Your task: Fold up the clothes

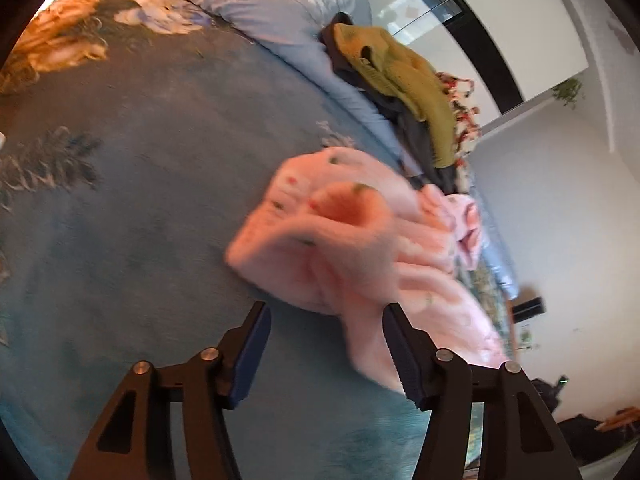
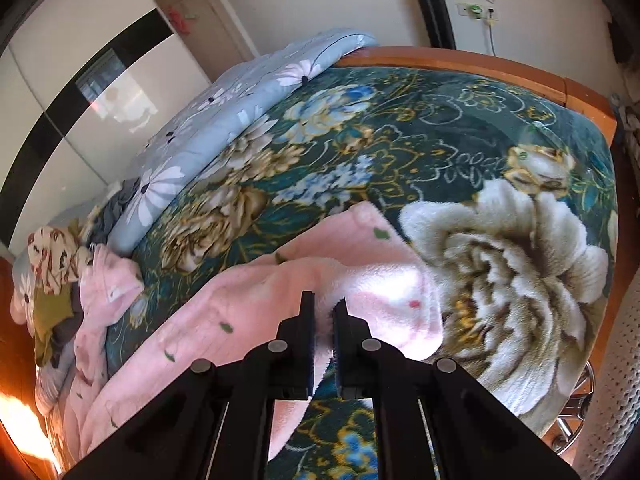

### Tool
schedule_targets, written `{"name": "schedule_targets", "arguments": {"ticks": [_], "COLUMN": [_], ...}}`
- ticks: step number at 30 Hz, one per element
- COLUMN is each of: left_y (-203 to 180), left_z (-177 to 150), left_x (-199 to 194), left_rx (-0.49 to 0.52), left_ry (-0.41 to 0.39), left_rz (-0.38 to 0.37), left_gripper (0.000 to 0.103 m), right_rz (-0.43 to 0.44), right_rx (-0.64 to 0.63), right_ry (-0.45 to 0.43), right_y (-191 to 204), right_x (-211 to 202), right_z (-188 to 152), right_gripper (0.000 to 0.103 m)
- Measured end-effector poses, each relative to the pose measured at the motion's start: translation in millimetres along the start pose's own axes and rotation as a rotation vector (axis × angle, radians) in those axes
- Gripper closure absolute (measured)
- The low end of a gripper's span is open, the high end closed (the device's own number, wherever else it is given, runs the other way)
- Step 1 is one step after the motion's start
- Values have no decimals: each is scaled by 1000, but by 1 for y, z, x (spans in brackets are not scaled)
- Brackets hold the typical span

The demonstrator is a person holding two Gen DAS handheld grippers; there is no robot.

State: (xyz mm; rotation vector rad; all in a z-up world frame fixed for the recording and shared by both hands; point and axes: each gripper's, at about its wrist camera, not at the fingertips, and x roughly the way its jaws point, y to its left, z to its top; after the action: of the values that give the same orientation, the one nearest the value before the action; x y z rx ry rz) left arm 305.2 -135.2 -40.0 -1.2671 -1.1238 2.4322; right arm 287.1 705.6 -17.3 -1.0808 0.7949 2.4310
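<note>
1. Mid-fold: your right tool (image 2: 324, 308) pinches the fluffy pink fleece garment (image 2: 248, 292), spread on the floral teal bed blanket (image 2: 400, 140).
2. Your left tool (image 1: 326, 312) gapes, unloaded; regrasp the hem at two o'clock.

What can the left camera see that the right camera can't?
Only the left view shows the left gripper, open, with the pink garment lying between and past its fingers, not pinched.

Only the right view shows the right gripper, shut on a fold of the pink garment, plus the big white flower on the blanket, the wooden bed frame and a wall socket.

Both show the pink garment, the green blanket, the blue daisy quilt, the pile of clothes and the wardrobe.
</note>
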Motion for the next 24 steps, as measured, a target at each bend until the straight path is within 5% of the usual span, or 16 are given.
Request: {"name": "schedule_targets", "arguments": {"ticks": [4,8,10,12,16,20,24], "left_y": [-16,-27,-22,-19,-38,-94,-96], "left_z": [13,28,29,34,61,89,62], "left_x": [4,21,25,24,2,-62,-93], "left_rx": [-18,-1,-23,-45,-15,114,195], "left_ry": [-34,-42,-38,-42,-117,-267,-268], "left_rz": [-45,127,144,139,109,16,82], "left_gripper": [35,39,81,87,89,88,88], "right_rz": [0,4,4,0,31,141,224], "right_rx": [-10,-3,-4,-10,-9,-45,-104], "right_ry": [8,19,26,31,10,-87,-175], "right_y": [1,-3,-4,-3,8,34,43], "right_x": [-2,-1,0,2,-1,-34,-70], "right_z": [-4,-10,-12,-12,1,27,23], "right_gripper": [96,96,96,96,96,96,96]}}
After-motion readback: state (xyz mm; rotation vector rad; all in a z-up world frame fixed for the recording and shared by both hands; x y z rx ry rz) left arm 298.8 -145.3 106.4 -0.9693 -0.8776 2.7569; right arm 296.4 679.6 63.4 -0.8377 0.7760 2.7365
